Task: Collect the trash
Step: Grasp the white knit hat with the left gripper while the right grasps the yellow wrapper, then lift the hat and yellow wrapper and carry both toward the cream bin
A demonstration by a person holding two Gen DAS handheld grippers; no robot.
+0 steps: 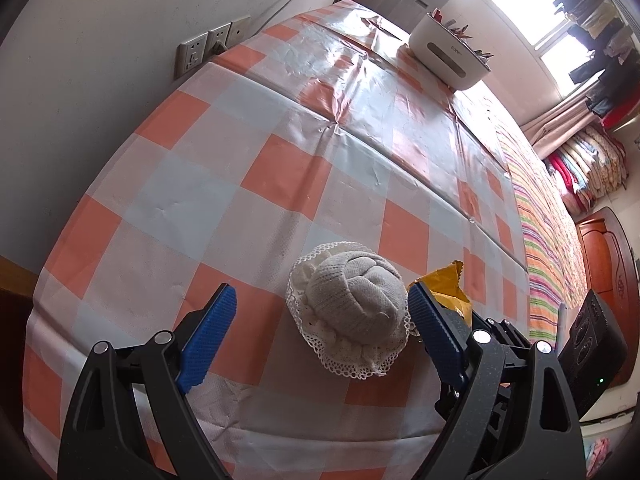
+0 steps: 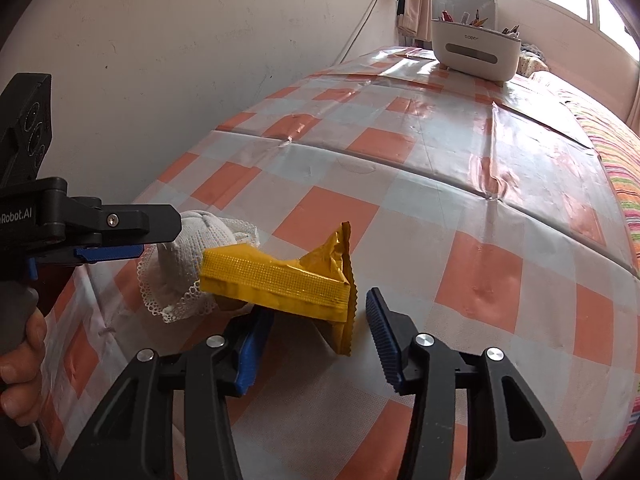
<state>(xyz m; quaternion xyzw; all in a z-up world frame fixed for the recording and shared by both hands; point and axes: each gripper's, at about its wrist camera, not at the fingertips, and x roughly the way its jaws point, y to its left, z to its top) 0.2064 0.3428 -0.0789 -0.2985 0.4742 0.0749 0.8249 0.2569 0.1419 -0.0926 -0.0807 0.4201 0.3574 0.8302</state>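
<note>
A crumpled yellow wrapper (image 2: 280, 280) lies on the checked tablecloth (image 2: 460, 208), just right of a white knitted cap with a lace rim (image 1: 348, 308). My right gripper (image 2: 320, 308) is open around the wrapper. The wrapper rests over the left finger, and the right finger (image 2: 384, 336) stands a little apart from its serrated edge. My left gripper (image 1: 320, 292) is open wide with the cap between its fingers, neither pad pressing on it. In the left wrist view the wrapper (image 1: 444, 284) peeks out behind the right finger. The left gripper (image 2: 120, 236) also shows beside the cap (image 2: 192, 248).
A white container (image 1: 452, 52) holding several small items stands at the table's far end (image 2: 476, 52). Wall sockets (image 1: 208, 48) sit on the wall to the left. A striped cloth (image 1: 540, 240) runs along the right side. A person's hand (image 2: 20, 360) grips the left tool.
</note>
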